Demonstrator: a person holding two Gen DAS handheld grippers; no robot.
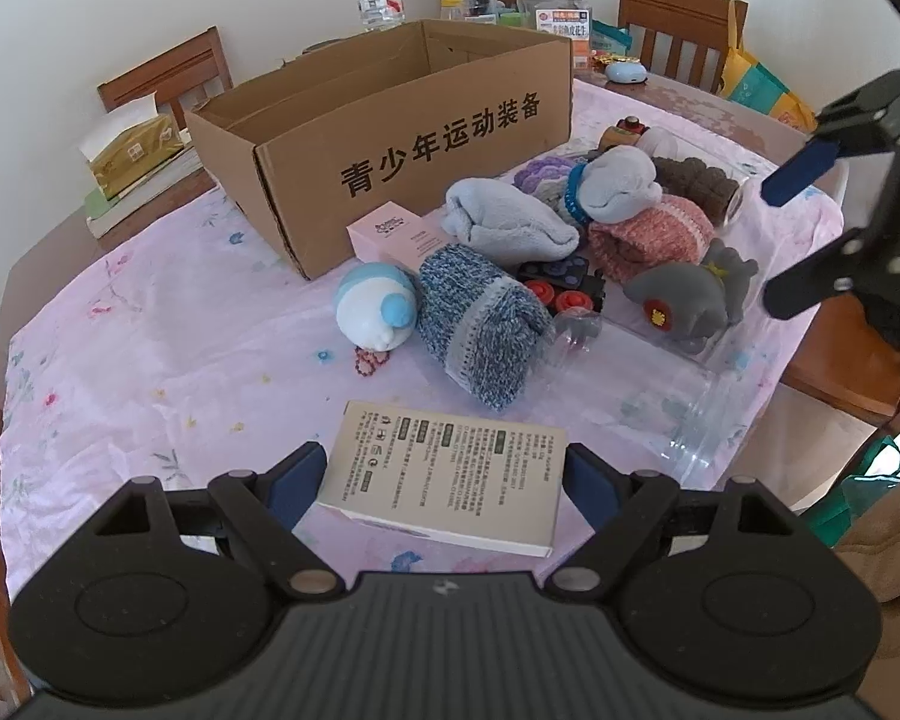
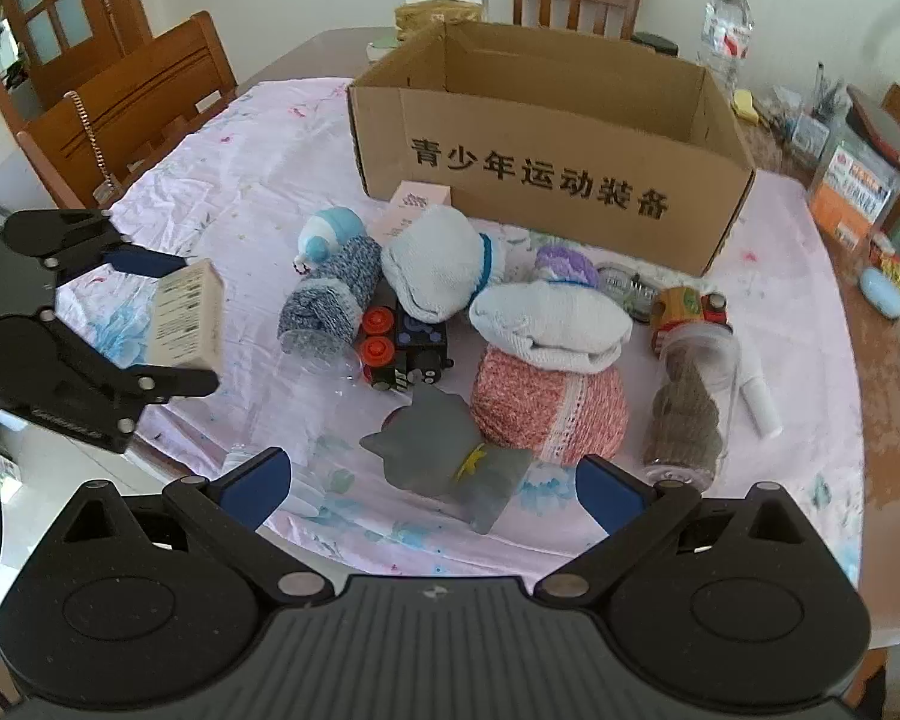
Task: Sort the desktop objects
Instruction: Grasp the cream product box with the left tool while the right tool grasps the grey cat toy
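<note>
**Left gripper holds the box, right gripper open over the grey toy**

Now your left gripper (image 1: 444, 474) is closed on the flat beige cardboard box with printed text (image 1: 444, 474), its blue pads (image 1: 294, 480) pressed on the two long sides. Only the right wrist view shows that box lifted clear of the pink floral tablecloth (image 2: 222, 180), with your left gripper (image 2: 177, 324) clamped across it at the table's left edge.

Your right gripper (image 2: 435, 483) stands wide open with nothing between the pads. Its own camera puts the grey rubber cat-shaped toy (image 2: 444, 450) just ahead of the fingers, lying beside the pink knitted roll (image 2: 546, 402). From the left wrist view you see that gripper (image 1: 786, 240) hanging above the right side of the pile, apart from the grey toy (image 1: 684, 300).

Beyond the pile, the open brown cardboard carton with black characters (image 1: 390, 138) stands on the cloth. The right view alone shows the clear plastic jar holding a brown knitted piece (image 2: 690, 396), lying on its side right of the pink roll.
</note>
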